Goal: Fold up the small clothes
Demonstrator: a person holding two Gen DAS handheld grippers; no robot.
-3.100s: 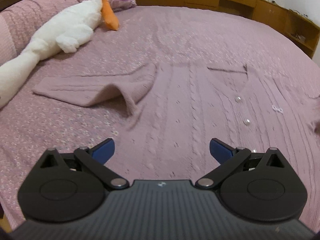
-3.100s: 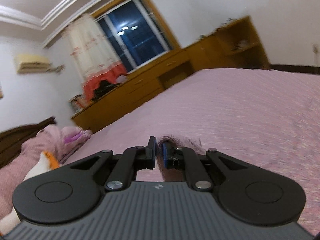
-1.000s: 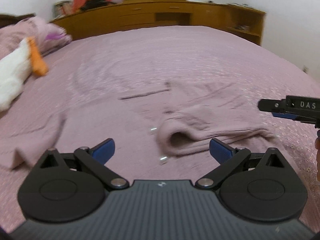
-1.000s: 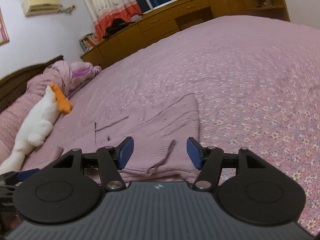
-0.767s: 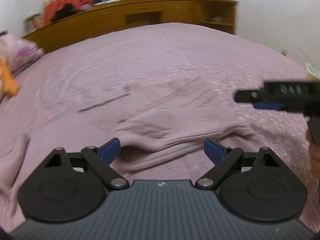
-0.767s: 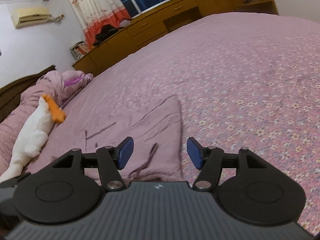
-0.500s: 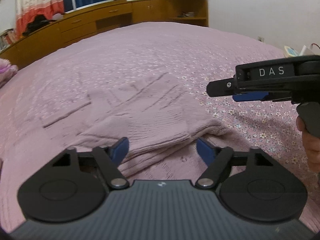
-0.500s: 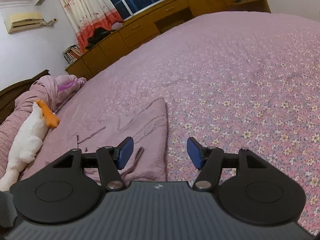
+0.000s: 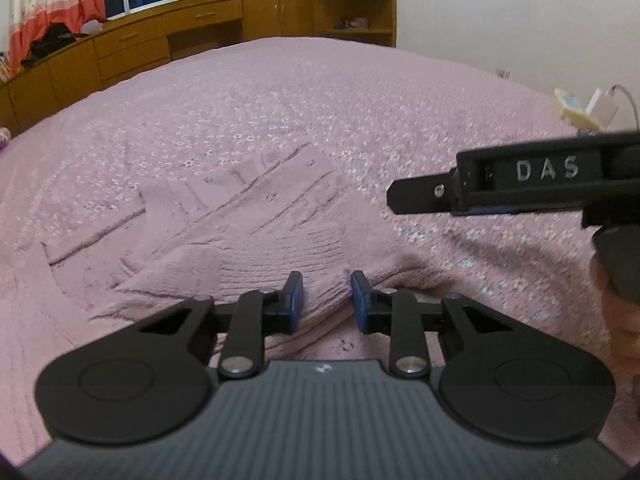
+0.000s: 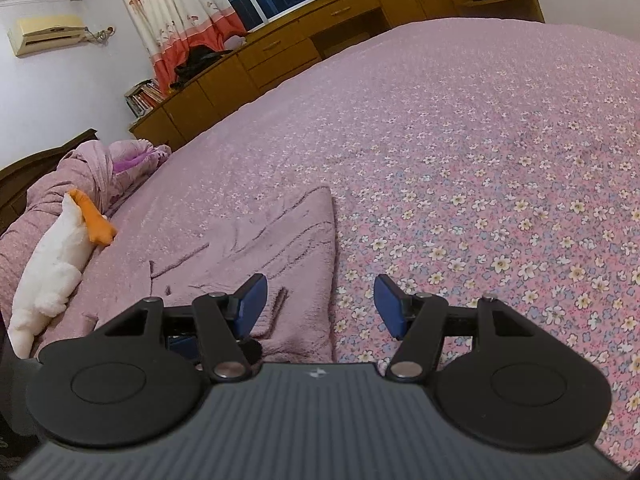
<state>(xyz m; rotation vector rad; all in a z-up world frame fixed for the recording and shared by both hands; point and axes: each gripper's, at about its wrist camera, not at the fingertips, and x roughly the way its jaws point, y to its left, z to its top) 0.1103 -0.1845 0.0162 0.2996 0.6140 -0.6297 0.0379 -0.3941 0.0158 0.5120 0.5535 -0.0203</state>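
A small mauve knit cardigan (image 9: pixel 256 216) lies partly folded on the pink flowered bedspread (image 9: pixel 320 92). My left gripper (image 9: pixel 326 300) is low over its near edge, jaws narrowed around a raised fold of the knit, with a gap still showing beside each pad. My right gripper (image 10: pixel 318 300) is open and empty, hovering at the cardigan's (image 10: pixel 288 248) right edge, left finger over the knit, right finger over the bedspread. The right gripper's side (image 9: pixel 520 184) shows in the left wrist view, above the bed to the right.
A white plush goose (image 10: pixel 52 264) with an orange beak lies at the left by a bunched purple quilt (image 10: pixel 100 168). Wooden cabinets (image 10: pixel 320 48) run along the far side of the bed. A power strip (image 9: pixel 576 112) sits at the far right.
My left gripper swung right along the cardigan, dropped to its near edge and narrowed its jaws around a fold. My right gripper let go of the cloth earlier and stays open.
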